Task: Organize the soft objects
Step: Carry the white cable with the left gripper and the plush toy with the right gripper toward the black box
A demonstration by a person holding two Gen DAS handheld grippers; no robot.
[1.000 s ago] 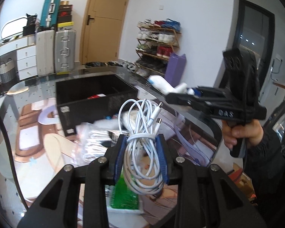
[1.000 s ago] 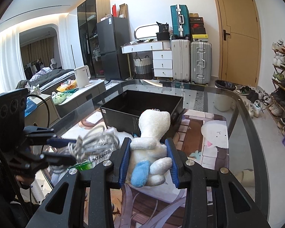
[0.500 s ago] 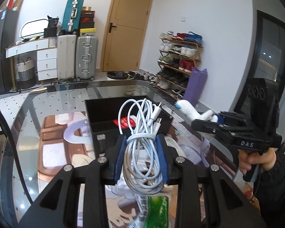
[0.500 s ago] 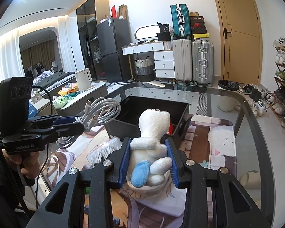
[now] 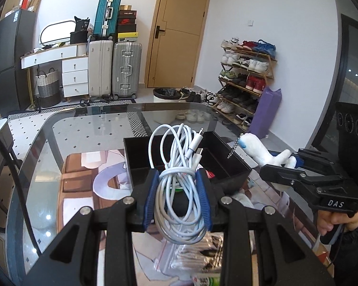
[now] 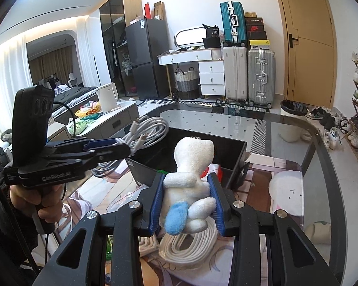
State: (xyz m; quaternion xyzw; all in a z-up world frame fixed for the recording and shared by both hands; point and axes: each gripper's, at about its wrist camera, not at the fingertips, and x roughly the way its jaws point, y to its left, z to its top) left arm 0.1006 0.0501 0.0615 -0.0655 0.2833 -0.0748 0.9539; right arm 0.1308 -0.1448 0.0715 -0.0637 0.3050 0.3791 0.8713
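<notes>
My left gripper (image 5: 177, 196) is shut on a coiled white charging cable (image 5: 179, 166) and holds it in the air just in front of the black storage box (image 5: 229, 164). In the right wrist view the left gripper (image 6: 107, 149) and its cable (image 6: 145, 131) hang over the box's left rim. My right gripper (image 6: 186, 202) is shut on a white plush toy (image 6: 191, 166) with a blue patch, held above the near edge of the black box (image 6: 236, 147). The plush (image 5: 257, 150) also shows at the right of the left wrist view, beside the box.
The glass table (image 5: 83, 128) carries a printed mat (image 6: 286, 190). A coiled white rope (image 6: 193, 245) lies under the right gripper. Bagged white cables (image 5: 195, 252) and a green packet (image 5: 210, 281) lie below the left gripper. A red item (image 6: 206, 171) sits inside the box.
Both grippers have moved toward the black box with their loads. The cable has risen from the pile of bags to the box's rim. The plush is closer to the box.
</notes>
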